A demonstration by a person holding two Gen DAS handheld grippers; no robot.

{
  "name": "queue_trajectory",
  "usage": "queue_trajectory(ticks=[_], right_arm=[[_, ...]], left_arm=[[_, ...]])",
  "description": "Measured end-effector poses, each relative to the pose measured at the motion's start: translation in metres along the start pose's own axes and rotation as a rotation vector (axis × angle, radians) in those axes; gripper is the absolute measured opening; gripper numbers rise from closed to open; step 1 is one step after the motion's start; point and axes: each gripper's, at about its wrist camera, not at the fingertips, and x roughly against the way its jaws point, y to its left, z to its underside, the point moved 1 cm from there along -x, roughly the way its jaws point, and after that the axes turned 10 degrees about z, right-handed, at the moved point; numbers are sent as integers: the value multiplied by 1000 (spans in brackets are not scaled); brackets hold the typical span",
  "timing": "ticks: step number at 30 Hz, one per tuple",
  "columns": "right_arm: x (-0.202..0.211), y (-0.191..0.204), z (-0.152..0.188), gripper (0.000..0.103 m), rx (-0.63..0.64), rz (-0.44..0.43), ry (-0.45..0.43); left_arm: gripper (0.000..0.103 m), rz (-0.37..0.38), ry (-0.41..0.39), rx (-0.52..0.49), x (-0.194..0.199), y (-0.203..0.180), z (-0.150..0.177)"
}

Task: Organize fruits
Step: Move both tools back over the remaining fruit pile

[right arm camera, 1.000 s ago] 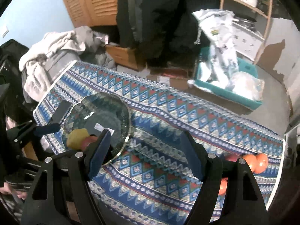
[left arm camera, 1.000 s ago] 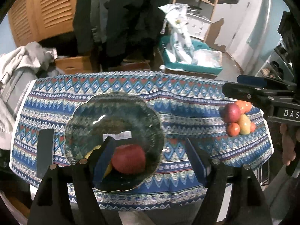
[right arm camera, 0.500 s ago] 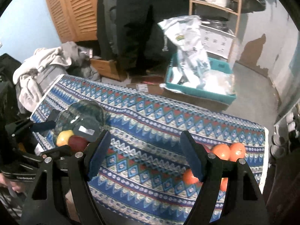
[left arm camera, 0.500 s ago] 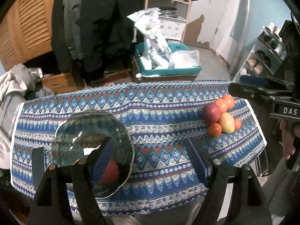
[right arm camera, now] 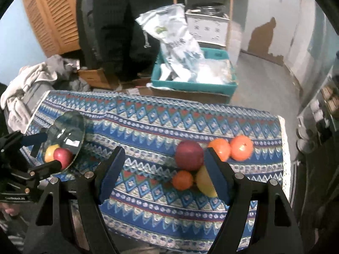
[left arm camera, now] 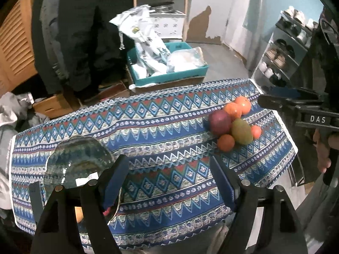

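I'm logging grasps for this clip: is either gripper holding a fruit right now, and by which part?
Nothing is held. The left gripper and right gripper are both open, with only tablecloth between their fingers.

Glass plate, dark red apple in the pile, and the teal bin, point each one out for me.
glass plate (right arm camera: pixel 65 127), right wrist view, bare upper rim.
dark red apple (right arm camera: pixel 189 155), right wrist view, centre of its skin.
teal bin (left arm camera: pixel 169 77), left wrist view, front wall.

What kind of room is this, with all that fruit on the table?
Probably a lived-in home's storage or utility room: a shoe rack, dark coats hanging by a louvred wooden door, and a patterned tablecloth.
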Motion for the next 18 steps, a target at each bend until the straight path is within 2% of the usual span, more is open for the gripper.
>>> queue_trajectory(ticks=[6, 15, 18], right_arm=[[-10, -41, 16, 77, -71, 38, 34], [-38, -99, 44, 77, -160, 103, 126], [-49, -112, 54, 77, -177, 114, 162]], left_arm=[[80, -12, 23, -43, -18, -14, -4], [80, 2, 55, -54, -47, -25, -11], [80, -22, 62, -85, -60, -30, -12]])
